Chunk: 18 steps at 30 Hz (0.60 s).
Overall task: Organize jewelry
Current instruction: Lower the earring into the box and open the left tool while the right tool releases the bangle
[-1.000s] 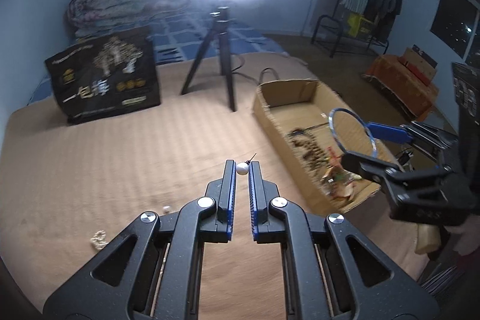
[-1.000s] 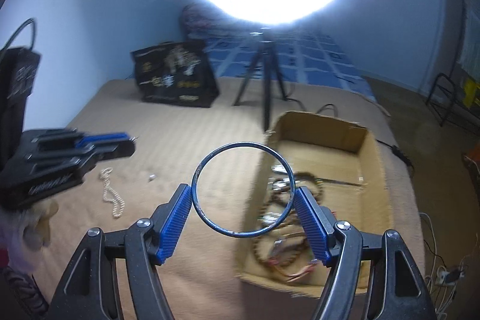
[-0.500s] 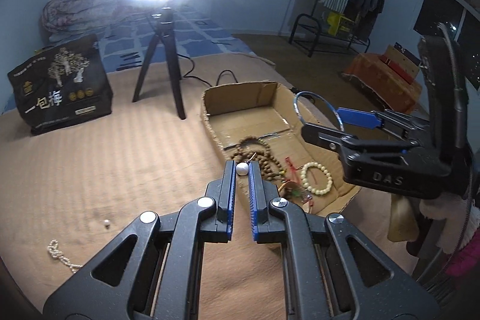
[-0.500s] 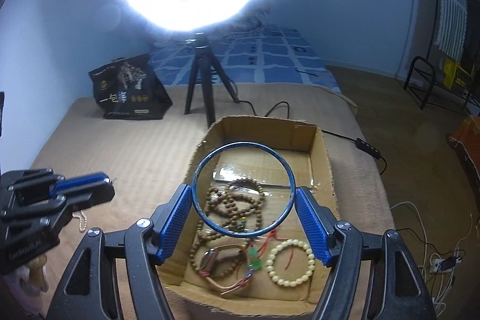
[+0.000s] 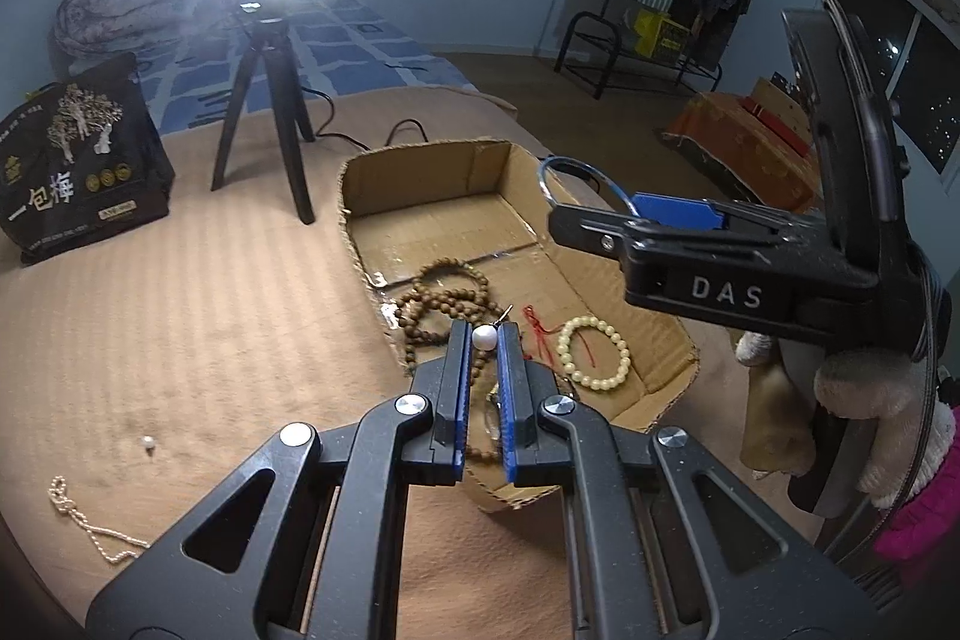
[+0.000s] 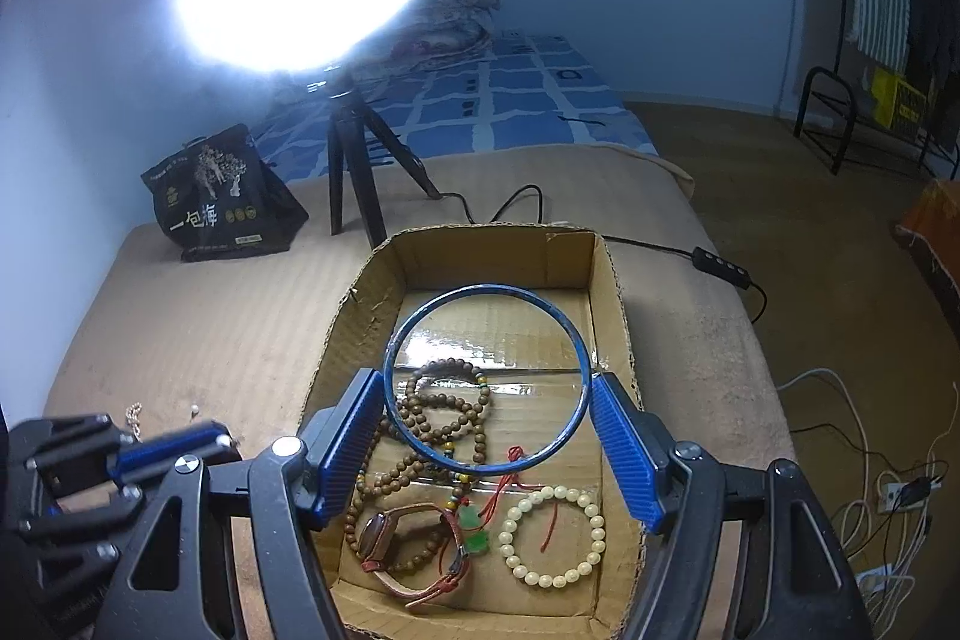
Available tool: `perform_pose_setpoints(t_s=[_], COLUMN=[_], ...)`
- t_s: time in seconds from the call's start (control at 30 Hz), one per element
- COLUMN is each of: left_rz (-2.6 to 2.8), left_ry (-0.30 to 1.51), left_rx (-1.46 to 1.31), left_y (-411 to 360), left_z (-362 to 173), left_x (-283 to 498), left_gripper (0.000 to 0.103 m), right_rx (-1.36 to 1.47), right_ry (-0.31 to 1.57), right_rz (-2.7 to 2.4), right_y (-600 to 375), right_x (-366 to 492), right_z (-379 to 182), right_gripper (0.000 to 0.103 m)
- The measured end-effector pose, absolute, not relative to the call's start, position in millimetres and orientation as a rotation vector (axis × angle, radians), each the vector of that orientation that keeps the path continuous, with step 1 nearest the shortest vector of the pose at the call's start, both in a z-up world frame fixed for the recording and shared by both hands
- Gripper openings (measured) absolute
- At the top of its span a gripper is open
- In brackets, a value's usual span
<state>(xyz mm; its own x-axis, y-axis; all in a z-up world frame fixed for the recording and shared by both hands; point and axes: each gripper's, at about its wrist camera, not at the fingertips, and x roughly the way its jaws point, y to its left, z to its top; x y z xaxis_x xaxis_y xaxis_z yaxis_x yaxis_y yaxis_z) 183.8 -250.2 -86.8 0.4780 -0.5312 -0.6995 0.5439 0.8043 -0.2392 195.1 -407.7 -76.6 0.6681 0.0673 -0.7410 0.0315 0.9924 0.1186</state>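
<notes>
Fingers of the left gripper (image 5: 485,337) are clenched on a white pearl earring (image 5: 485,336) at centre frame, held over the near left edge of the cardboard box (image 5: 420,187). Right gripper (image 6: 487,436) fingers pinch a thin blue bangle (image 6: 487,287) from both sides, held in mid-frame above the box (image 6: 420,259). Lower in that box lie brown wooden beads (image 6: 447,415), a cream bead bracelet (image 6: 552,535) and a watch (image 6: 384,535), while a pearl strand (image 5: 90,526) and a loose pearl (image 5: 147,442) rest on the bed at lower left.

Bracelets (image 6: 549,535) in box (image 6: 612,280); necklace (image 5: 90,526) left, outside
</notes>
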Motion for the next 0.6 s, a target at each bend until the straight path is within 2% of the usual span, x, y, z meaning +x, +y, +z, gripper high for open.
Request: perform_pose_setpoints(t_s=[0.2,0.27,0.3,0.33,0.4,0.6], left_rz=[-0.682,-0.687,-0.687,-0.686,-0.674,-0.662], left_ry=[0.865,0.874,0.878,0.88,0.866,0.871], left_rx=[0.017,0.021,0.023,0.024,0.027,0.023], left_y=[-260,-262,-262,-263,-262,-259], left_z=[-92,-94,-94,-94,-94,-94], left_x=[181,180,180,179,178,180], left_gripper=[0.007,0.007,0.013,0.032,0.055,0.057], right_rx=[0.138,0.141,0.146,0.153,0.161,0.168], right_ry=[0.861,0.866,0.864,0.859,0.859,0.865], right_rz=[0.021,0.008,0.001,-0.006,-0.014,-0.034], right_y=[-407,-408,-409,-411,-414,-417], right_x=[199,201,200,200,200,198], right_z=[-82,-82,-82,-81,-81,-81], right_gripper=[0.074,0.08,0.086,0.089,0.089,0.091])
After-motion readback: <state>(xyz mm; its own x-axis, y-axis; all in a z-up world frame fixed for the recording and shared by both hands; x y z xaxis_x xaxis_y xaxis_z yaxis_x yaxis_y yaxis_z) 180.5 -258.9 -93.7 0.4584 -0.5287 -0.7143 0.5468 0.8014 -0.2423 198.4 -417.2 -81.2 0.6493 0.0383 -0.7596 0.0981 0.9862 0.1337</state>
